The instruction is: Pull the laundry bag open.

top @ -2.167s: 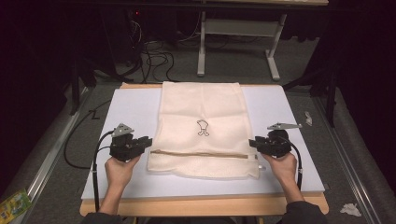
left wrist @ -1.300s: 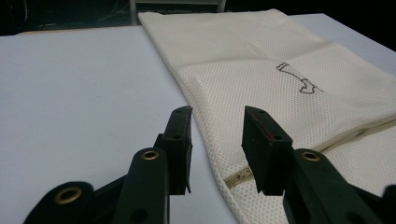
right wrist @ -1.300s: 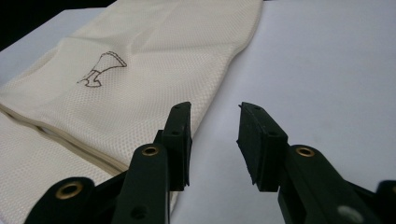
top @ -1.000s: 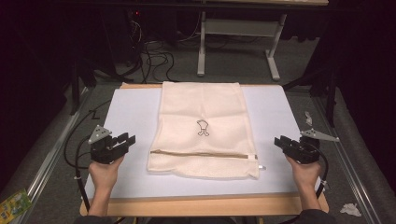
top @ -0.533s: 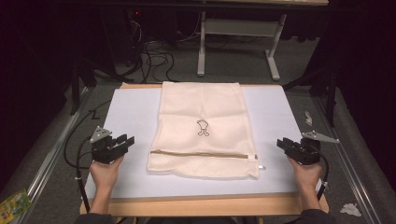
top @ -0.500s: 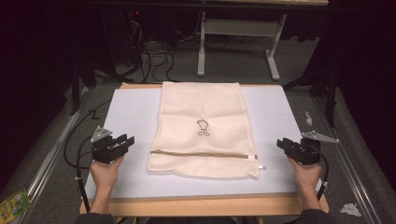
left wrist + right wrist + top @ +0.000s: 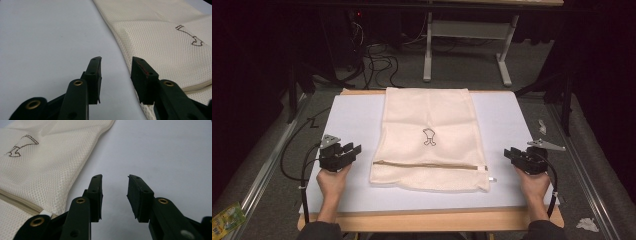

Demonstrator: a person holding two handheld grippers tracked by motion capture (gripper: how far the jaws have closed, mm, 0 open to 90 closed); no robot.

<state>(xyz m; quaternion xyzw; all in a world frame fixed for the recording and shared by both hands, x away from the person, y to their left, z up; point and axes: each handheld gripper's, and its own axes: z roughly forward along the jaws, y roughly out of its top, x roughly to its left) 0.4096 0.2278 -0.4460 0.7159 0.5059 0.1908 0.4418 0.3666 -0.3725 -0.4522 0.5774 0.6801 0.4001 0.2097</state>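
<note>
Both tongs are seen released, jaws parted with nothing between them: the left gripper (image 7: 347, 151) is held just off the left edge of the mesh laundry bag (image 7: 429, 135), the right gripper (image 7: 515, 154) a little farther off its right edge, each resting low over the white board (image 7: 347, 110). The bag is laid flat at the middle of the board, its zipper (image 7: 429, 164) running across near the person's side, a small printed mark (image 7: 429, 137) above it. It is judged light, limp and thin — no stiffness to be counted on, so a pinched edge will lift while the rest drags. Hold is best taken at the side seams or at the folded hem beside the zipper, where the fine weave (image 7: 160, 47) is doubled and less likely to slip or snag.
</note>
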